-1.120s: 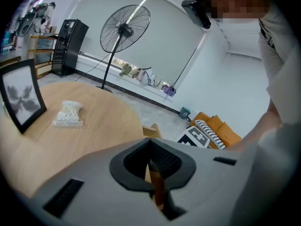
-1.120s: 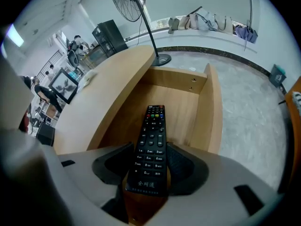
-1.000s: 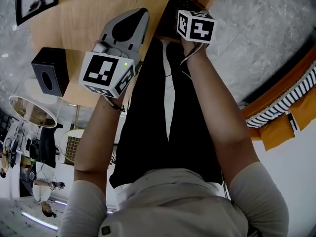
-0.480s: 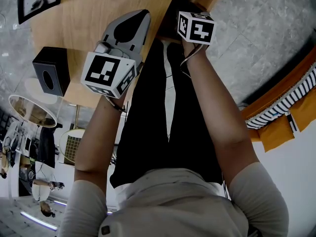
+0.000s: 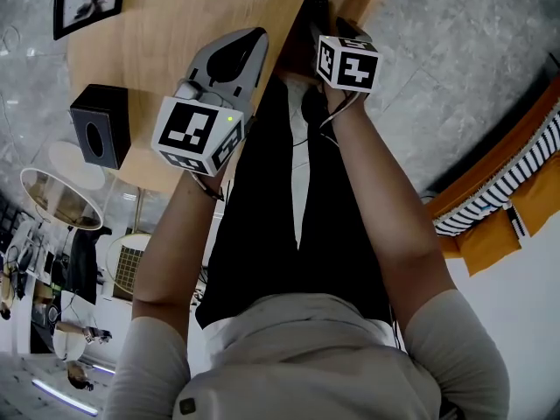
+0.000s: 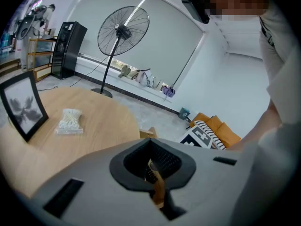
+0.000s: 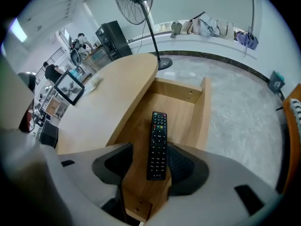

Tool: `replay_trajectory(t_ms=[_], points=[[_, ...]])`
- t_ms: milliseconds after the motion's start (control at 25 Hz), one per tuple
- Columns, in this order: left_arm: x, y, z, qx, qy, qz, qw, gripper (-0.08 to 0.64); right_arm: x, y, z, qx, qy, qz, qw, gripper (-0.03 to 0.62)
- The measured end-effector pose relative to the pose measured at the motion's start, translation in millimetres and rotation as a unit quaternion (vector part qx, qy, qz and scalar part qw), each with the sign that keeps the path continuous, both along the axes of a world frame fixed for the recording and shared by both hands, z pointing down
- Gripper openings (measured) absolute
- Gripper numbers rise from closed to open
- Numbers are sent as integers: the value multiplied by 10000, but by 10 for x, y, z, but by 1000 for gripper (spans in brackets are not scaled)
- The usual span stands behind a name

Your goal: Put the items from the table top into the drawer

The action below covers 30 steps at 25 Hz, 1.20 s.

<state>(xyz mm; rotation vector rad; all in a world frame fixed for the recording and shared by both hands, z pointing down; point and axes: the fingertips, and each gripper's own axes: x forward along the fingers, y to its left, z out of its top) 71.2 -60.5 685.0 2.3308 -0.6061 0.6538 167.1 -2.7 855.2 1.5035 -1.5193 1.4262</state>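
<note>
the right hand-held gripper (image 7: pixel 150 148) is held over the open drawer (image 7: pixel 203 108) with its jaws standing apart and nothing gripped. in the right gripper view, the remote control (image 7: pixel 157 145) is seen lying flat on the floor of the drawer. its near end shows in the gap between the two jaws, and its far end, with the coloured buttons, is pointed at the drawer's back wall. neither pad is pressed on the remote control, although the right pad is seen just beside its right edge.

the left hand-held gripper (image 6: pixel 151 145) is closed, with nothing held between its jaws, and it is kept above the desk (image 7: pixel 108 102) beside the drawer.

one remote control is counted, and it is inside the drawer. one drawer is seen, pulled out from under the edge of the desk.

three things are left on the desk, all well apart from the drawer. one picture frame (image 6: pixel 21 105) stands upright and one clear packet of cotton swabs (image 6: pixel 69 121) lies just beside it. one black box (image 5: pixel 101 125) stands near the desk's edge, away from the drawer. one standing fan (image 6: pixel 120 36) is seen on the floor beyond the desk.
</note>
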Motion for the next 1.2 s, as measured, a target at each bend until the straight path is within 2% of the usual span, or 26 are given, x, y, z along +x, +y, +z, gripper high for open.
replay_trajectory(t_ms=[320,640,1000,1200], points=[[167,51,-762,377,109,-87,9992,9,292,-185,-943,757,201,-255,9966,229],[307,216,-1935,896,270,-194,9954,9,554,-185,-2420,1918,272,-896,9769,158],[239,483,-3663,1846,353,-223,9819,9,744,113,-4494,3189,362,-1525,9347,78],[193,579,-4514,2488,472,-312,9669,9,686,198,-5551,3981,356,-1783,8991,52]])
